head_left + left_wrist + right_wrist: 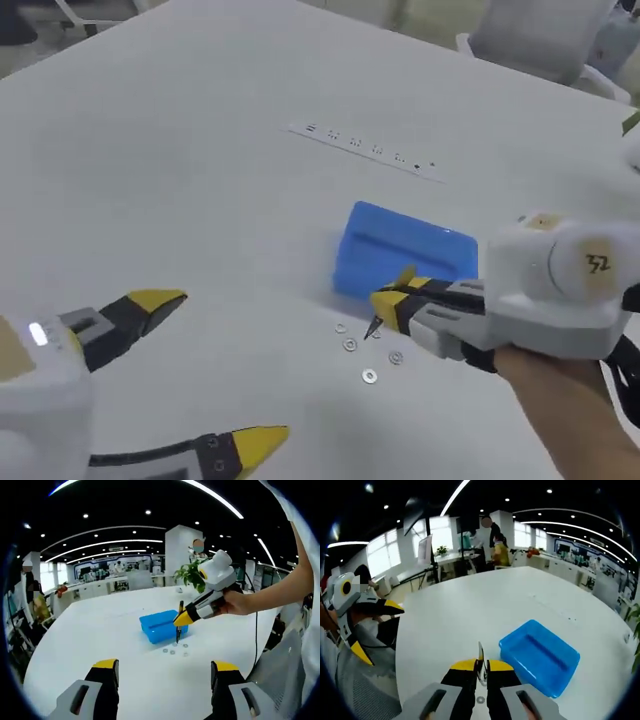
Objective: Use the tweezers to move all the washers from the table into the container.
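Table (200,150): white, with wide bare surface left of and behind the work; a grey chair (540,35) stands past the far edge, and a pale socket strip (365,148) lies well behind the container (405,250). Container: blue, shallow, open-topped, with four washers (370,376) loose on the table just before its near wall. Right gripper (385,300): jaws closed on the tweezers (372,328), tips pointing down among the washers beside the container, contact not discernible; left gripper (210,368): jaws wide apart, holding nothing, well to the left, bare table between it and the washers.
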A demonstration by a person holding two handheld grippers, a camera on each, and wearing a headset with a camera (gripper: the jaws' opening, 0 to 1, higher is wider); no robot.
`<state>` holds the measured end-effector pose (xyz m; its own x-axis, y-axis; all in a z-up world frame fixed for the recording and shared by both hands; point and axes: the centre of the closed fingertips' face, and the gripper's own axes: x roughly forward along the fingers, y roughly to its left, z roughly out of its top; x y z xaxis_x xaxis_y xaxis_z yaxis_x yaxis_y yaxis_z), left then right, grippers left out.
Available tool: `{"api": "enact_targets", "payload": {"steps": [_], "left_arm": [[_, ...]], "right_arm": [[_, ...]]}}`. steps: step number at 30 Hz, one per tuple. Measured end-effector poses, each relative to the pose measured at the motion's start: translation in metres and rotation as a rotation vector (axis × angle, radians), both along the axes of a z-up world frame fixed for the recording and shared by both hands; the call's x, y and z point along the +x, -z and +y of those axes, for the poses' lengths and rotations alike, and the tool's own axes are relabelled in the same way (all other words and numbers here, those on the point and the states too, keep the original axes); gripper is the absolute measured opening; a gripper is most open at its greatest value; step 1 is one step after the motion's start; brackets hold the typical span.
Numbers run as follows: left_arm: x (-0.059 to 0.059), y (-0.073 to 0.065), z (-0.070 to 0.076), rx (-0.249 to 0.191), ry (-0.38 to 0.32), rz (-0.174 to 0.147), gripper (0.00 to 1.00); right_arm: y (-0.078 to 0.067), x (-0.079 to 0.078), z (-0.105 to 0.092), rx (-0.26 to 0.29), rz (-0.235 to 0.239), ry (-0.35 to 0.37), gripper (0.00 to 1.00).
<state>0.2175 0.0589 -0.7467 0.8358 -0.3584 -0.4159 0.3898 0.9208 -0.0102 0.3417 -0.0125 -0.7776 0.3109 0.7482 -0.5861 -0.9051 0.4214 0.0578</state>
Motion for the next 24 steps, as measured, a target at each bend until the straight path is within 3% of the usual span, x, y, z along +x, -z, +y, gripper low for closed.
{"api": "enact_targets", "payload": {"steps": [3, 6, 7, 9, 10, 12, 14, 16, 20, 21, 22, 24], "left_arm": [[-0.003, 0.005, 0.006, -0.033, -0.05, 0.034, 0.74], [-0.002, 0.006, 0.013, -0.037, -0.091, 0.005, 0.77], [0.0, 0.004, 0.015, -0.031, -0.109, -0.02, 0.76], [0.001, 0.003, 0.013, -0.015, -0.101, -0.031, 0.75], [0.003, 0.006, 0.012, -0.012, -0.087, -0.022, 0.74], [-0.003, 0.021, 0.007, 0.004, -0.055, 0.067, 0.74], [-0.001, 0.019, 0.006, 0.007, -0.048, 0.038, 0.73], [0.0, 0.022, 0.005, 0.012, -0.047, 0.056, 0.77], [0.001, 0.02, 0.007, 0.039, -0.055, 0.036, 0.78], [0.001, 0.021, 0.007, 0.039, -0.058, 0.041, 0.78], [0.001, 0.025, 0.009, 0.041, -0.069, 0.067, 0.78], [0.001, 0.026, 0.01, 0.051, -0.071, 0.067, 0.78]], "right_arm": [[0.003, 0.006, 0.006, 0.009, 0.004, 0.012, 0.03], [0.009, 0.011, 0.012, 0.018, 0.009, 0.02, 0.03], [0.012, 0.012, 0.014, 0.013, 0.008, 0.023, 0.03], [0.018, 0.015, 0.016, 0.003, -0.003, 0.024, 0.03], [0.02, 0.016, 0.016, -0.003, -0.004, 0.023, 0.03], [0.026, 0.018, 0.018, -0.014, -0.009, 0.021, 0.03], [0.028, 0.02, 0.018, -0.02, -0.023, 0.024, 0.03], [0.028, 0.022, 0.02, -0.005, -0.015, 0.033, 0.03], [0.031, 0.025, 0.023, -0.007, -0.02, 0.035, 0.03], [0.034, 0.026, 0.023, -0.014, -0.018, 0.034, 0.03], [0.036, 0.027, 0.022, -0.022, -0.025, 0.039, 0.03], [0.038, 0.029, 0.021, -0.018, -0.018, 0.047, 0.03]]}}
